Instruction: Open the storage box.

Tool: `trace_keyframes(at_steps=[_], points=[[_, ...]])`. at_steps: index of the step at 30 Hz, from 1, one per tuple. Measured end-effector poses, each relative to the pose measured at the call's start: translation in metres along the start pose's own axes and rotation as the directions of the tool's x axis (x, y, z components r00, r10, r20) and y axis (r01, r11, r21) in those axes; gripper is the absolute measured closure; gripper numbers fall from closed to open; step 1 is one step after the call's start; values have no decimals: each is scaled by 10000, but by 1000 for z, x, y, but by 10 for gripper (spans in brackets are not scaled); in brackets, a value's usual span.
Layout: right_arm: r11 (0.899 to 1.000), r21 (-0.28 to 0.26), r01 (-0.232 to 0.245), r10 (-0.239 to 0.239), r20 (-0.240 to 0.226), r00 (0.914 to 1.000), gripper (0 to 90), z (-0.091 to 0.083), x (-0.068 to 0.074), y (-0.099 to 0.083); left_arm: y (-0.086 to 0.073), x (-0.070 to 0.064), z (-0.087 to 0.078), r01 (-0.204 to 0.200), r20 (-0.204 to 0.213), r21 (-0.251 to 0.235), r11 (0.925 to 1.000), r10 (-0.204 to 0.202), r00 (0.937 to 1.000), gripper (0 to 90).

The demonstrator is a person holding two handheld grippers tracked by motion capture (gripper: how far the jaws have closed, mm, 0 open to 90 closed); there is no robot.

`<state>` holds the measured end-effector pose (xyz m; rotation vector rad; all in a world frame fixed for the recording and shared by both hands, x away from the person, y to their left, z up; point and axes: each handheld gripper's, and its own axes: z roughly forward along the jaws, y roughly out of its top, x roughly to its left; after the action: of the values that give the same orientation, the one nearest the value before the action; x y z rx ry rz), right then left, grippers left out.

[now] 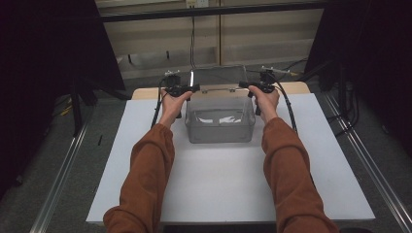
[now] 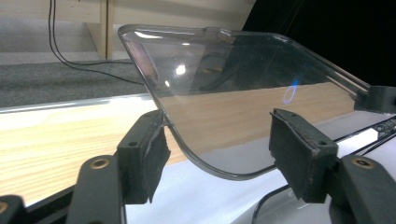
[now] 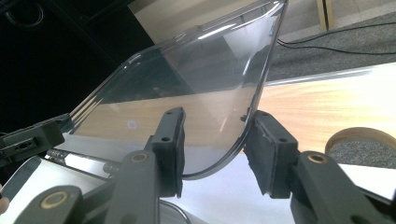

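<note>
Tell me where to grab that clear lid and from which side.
Grip the clear lid at its thin side edges near the rounded corners, each gripper coming in from its own side. The lid stands tilted open above the clear box, leaving both edges free.

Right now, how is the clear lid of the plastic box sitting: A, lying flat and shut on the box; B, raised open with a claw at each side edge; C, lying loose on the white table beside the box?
B: the clear lid stands raised behind the box, with the left claw and the right claw at its side edges.
</note>
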<state>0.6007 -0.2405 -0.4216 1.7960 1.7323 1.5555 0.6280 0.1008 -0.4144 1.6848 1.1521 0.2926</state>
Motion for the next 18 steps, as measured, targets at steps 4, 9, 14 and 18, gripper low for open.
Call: trace_keyframes(at_steps=[4,9,14,18], points=[[10000,-35,-58,58,28,10000,574,1,0,0,0,0,0,-70,-5,-2,10000,70,10000,358],[9999,-46,-164,164,107,9998,549,1,0,-1,-2,-1,1,-33,-40,-100,9999,32,10000,338],[9998,-60,-195,196,170,9997,522,2,0,-2,-2,-1,2,-48,-33,-109,9999,47,10000,333],[9998,-158,82,-74,476,9988,471,2,1,-2,-4,-2,4,-155,-136,-192,9997,152,9998,312]])
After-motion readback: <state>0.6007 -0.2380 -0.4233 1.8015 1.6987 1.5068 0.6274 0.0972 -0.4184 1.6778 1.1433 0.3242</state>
